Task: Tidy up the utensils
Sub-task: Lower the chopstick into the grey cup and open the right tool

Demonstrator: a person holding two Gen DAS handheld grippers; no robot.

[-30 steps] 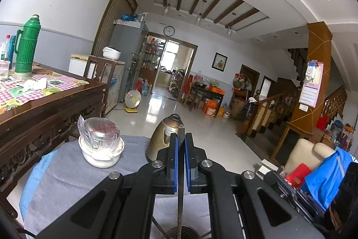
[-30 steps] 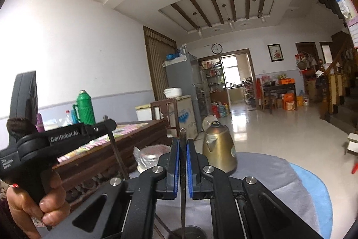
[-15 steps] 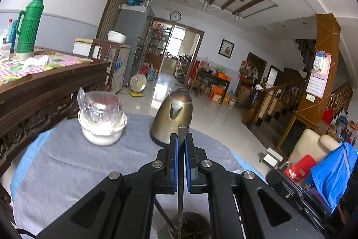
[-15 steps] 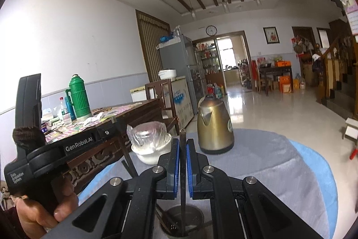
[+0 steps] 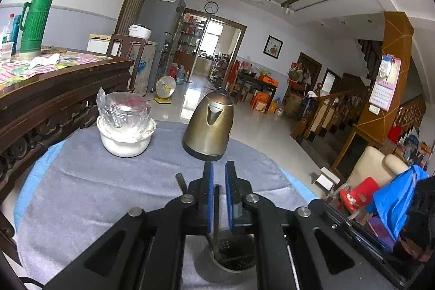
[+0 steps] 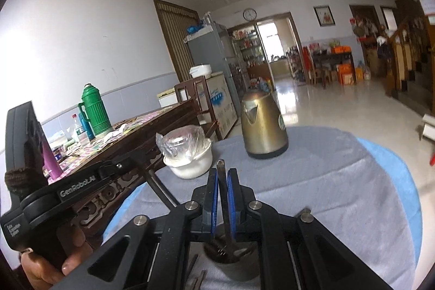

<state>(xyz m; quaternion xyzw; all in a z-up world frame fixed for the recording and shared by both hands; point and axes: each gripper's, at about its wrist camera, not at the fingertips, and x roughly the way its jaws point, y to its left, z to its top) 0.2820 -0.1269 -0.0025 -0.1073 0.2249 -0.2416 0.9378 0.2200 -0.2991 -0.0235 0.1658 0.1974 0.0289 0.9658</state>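
My left gripper [image 5: 218,173] stands over a dark metal utensil cup [image 5: 228,260] on the grey cloth; a thin utensil [image 5: 216,211] hangs between its blue pads down into the cup, its top below the fingertips and the pads slightly apart. Another handle [image 5: 180,182] leans out at the left. My right gripper [image 6: 223,175] is shut on a metal utensil [image 6: 221,181] whose lower end reaches into the same cup [image 6: 231,260]. The left gripper's body [image 6: 68,189] shows at the left of the right wrist view.
A brass kettle [image 5: 209,124] and a white bowl with plastic-wrapped contents [image 5: 125,124] stand at the far side of the round cloth-covered table [image 5: 81,181]. A dark wooden table [image 5: 54,80] with a green thermos [image 5: 34,21] is at the left. Loose utensils [image 6: 198,279] lie by the cup.
Both grippers have come down toward the cup. The utensil in the left gripper has slid down between the pads, which have parted slightly. The right utensil's lower end is now in the cup.
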